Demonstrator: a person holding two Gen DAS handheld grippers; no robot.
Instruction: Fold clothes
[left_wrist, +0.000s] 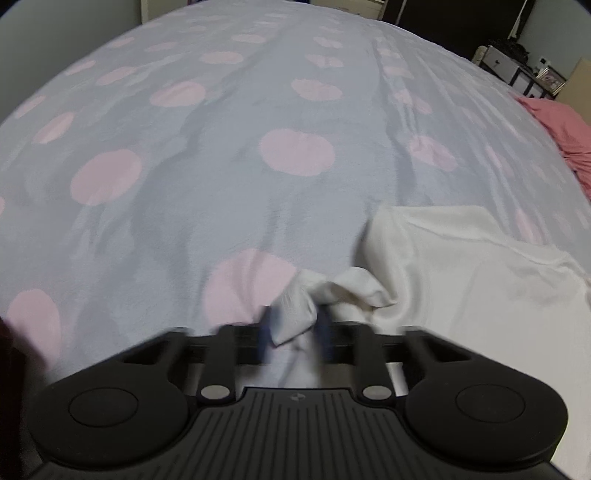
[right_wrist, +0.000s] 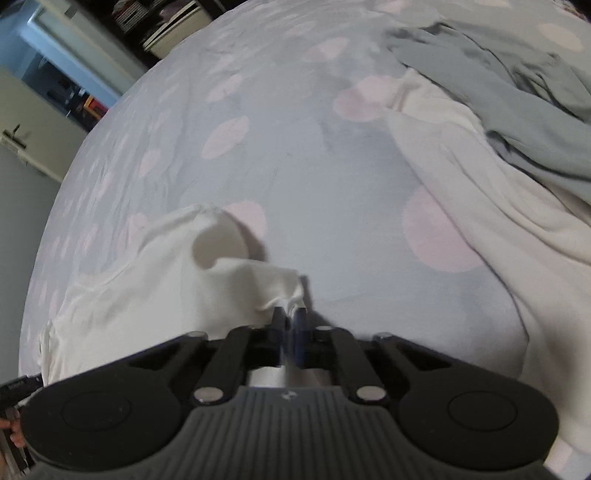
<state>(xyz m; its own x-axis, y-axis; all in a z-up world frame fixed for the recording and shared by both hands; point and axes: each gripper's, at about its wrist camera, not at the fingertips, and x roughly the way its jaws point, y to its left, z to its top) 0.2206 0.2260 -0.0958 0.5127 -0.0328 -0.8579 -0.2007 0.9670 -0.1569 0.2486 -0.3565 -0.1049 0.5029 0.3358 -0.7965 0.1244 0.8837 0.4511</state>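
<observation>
A white garment (left_wrist: 461, 266) lies on the bed at the lower right of the left wrist view. My left gripper (left_wrist: 293, 326) is shut on a bunched corner of it, the cloth pinched between the blurred fingers. In the right wrist view the same white garment (right_wrist: 147, 280) spreads to the lower left, with a raised fold near its middle. My right gripper (right_wrist: 290, 325) is shut on its edge, the fingers nearly touching with a thin bit of cloth between them.
The bed cover (left_wrist: 236, 155) is pale grey-blue with pink round spots. A pink cloth (left_wrist: 561, 125) lies at the far right. Another white garment (right_wrist: 480, 177) and a grey one (right_wrist: 517, 110) are piled at the right. Furniture (left_wrist: 517, 66) stands beyond the bed.
</observation>
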